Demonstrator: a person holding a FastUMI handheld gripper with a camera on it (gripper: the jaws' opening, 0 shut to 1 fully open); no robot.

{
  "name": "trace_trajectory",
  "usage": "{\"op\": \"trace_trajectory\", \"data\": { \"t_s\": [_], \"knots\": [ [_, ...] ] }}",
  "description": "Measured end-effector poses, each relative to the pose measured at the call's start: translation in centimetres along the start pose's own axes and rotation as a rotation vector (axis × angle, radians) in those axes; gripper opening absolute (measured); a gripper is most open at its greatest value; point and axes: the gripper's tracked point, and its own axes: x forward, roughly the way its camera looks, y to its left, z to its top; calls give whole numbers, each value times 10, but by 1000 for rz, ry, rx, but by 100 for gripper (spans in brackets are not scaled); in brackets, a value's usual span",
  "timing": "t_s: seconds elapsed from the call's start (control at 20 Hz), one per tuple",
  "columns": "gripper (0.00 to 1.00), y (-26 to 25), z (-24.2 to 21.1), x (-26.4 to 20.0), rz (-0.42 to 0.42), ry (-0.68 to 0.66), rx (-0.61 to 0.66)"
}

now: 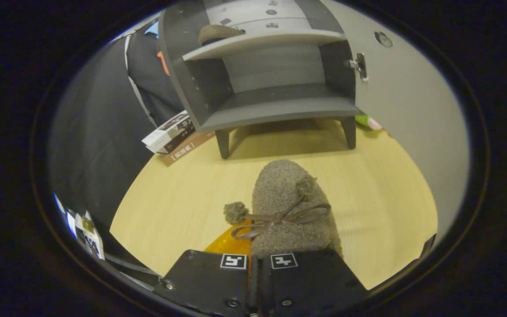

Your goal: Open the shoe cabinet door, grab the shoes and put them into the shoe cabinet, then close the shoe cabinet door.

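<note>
- Already airborne, a fuzzy grey-brown fabric slipper with a thin brown ribbon bow and small pompoms (291, 207) juts out just ahead of the gripper (253, 264), toe pointing towards the cabinet.
- Its two black fingers, each carrying a square black-and-white marker, stand close together with only a slim gap between them; the shoe's heel end disappears into that gap, so the narrow setting reads as a pinch on the heel, though the contact itself is hidden.
- An orange ribbed piece (231, 242) shows at the left finger, just beneath the bow; what it is cannot be told.
- Beyond the shoe, the small grey wooden shoe cabinet on short legs (275, 105) stands on the pale wooden tabletop (178, 198), its pale grey door (412, 101) swung wide to the right with a metal latch plate (361, 66) at the hinge side, presumably left open so the load can go straight in.
- Up on the top shelf, far beyond the fingers, a second grey-brown slipper (218, 33) rests; the lower shelf is bare and looks the likelier landing place.
- Holding by the heel keeps the toe leading, which should suit sliding the shoe onto a shelf.
- Left of the cabinet, a stack of two boxes, white over brown (174, 136), lies at the table's edge, well clear of the path.
- Behind the cabinet's right leg a green and pink object (368, 122) peeks out.
- Door closing remains to be done.
</note>
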Motion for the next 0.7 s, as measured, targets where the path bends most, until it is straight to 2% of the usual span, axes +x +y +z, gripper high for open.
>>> {"op": "trace_trajectory", "data": {
  "t_s": [0.45,0.7],
  "knots": [
    [7,38,116,-131,-24,-271,-111],
    [7,60,191,-175,-36,-404,-155]
  ]
}}
